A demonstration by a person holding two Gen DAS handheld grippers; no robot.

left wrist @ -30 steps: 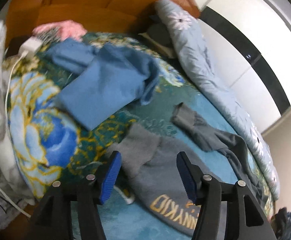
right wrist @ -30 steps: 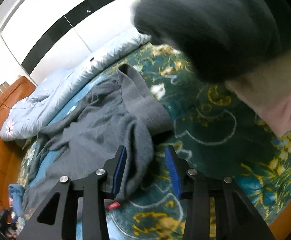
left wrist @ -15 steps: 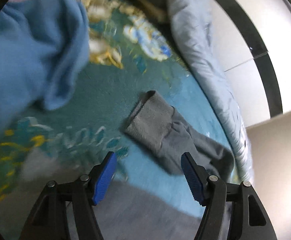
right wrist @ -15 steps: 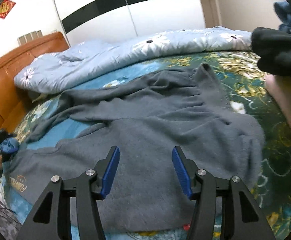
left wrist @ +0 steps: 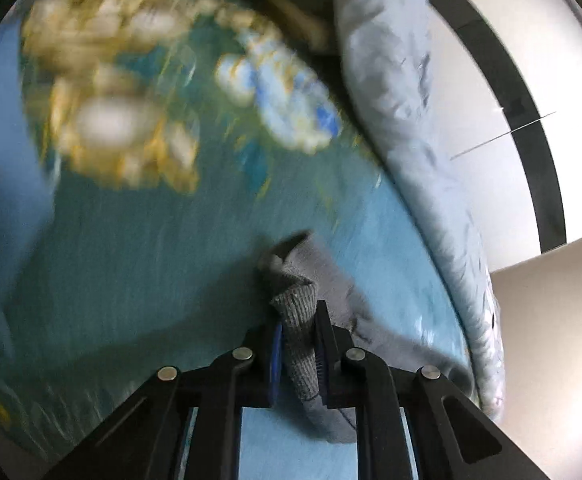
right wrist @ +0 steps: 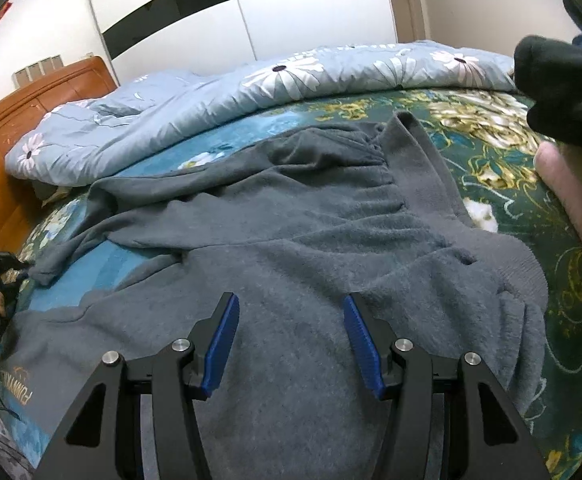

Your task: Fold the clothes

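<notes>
Left gripper point(left wrist: 297, 354) has just been closing and is clamped on one ribbed cuff point(left wrist: 297, 320) of the grey sweatshirt point(right wrist: 291, 280), cuff pinched between both blue pads. Right gripper point(right wrist: 289, 344) sits apart, nothing between its two pads, hovering over the sweatshirt's body. One grey sweatshirt, spread flat on the bed's floral sheet point(right wrist: 531, 184), yellow lettering near its hem at lower left. One pale blue daisy-print duvet point(right wrist: 251, 92) bunched along the far side. One wooden headboard point(right wrist: 19, 112) at left. One hand point(right wrist: 575, 208) at right edge.
</notes>
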